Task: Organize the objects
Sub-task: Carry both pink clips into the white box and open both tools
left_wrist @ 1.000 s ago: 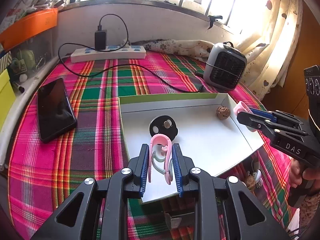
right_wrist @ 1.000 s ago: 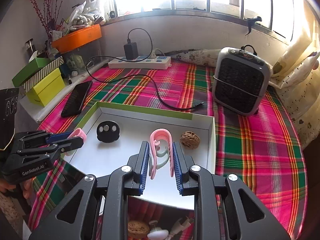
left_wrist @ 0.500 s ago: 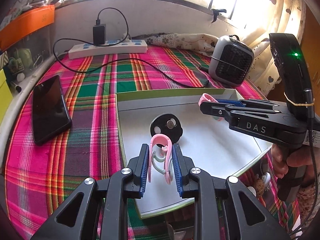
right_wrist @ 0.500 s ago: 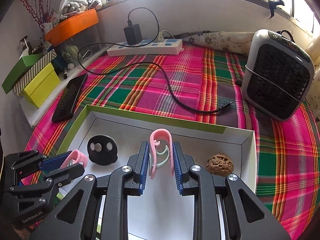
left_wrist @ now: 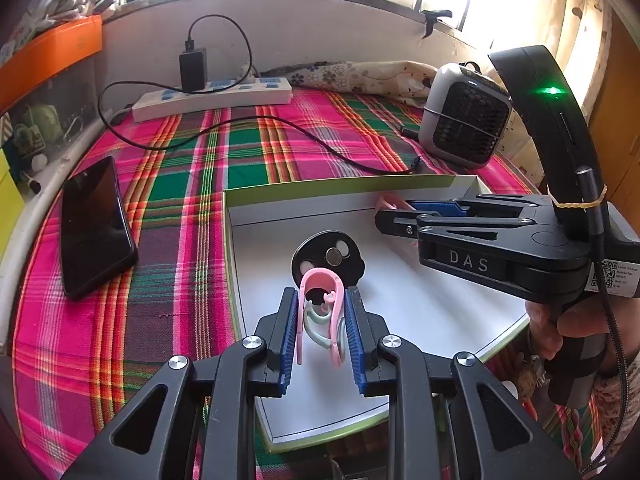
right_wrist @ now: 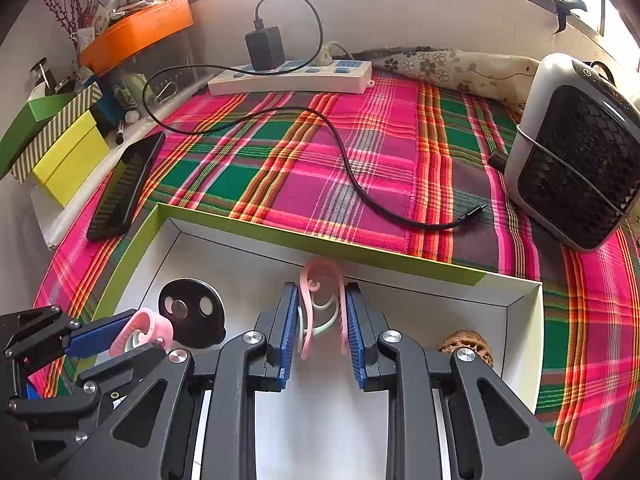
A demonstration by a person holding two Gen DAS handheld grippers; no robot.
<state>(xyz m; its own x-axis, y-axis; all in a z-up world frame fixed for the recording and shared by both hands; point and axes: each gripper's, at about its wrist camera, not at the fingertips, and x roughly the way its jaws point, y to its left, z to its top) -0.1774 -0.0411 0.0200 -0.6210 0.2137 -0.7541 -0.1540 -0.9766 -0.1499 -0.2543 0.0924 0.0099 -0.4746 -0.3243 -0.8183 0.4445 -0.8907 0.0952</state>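
My left gripper (left_wrist: 320, 304) is shut on a pink and pale-green clip (left_wrist: 320, 312) over the near left part of the white tray (left_wrist: 420, 320). My right gripper (right_wrist: 322, 300) is shut on a second pink and pale-green clip (right_wrist: 320, 304) close to the tray's far wall (right_wrist: 360, 276). It enters the left wrist view from the right (left_wrist: 384, 210). The left gripper shows at lower left in the right wrist view (right_wrist: 132, 334). A black disc (left_wrist: 328, 258) with round holes lies in the tray; it also shows in the right wrist view (right_wrist: 192, 312). A brown walnut (right_wrist: 466, 350) lies in the tray's right part.
A black phone (left_wrist: 96, 224) lies on the plaid cloth left of the tray. A power strip (left_wrist: 212, 98) with charger and black cable (right_wrist: 340, 152) sits at the back. A small grey heater (left_wrist: 466, 124) stands at back right. Coloured boxes (right_wrist: 60, 152) line the left edge.
My right gripper has carried its clip forward over the tray toward the far wall. My left gripper holds its clip and has shifted only slightly over the tray.
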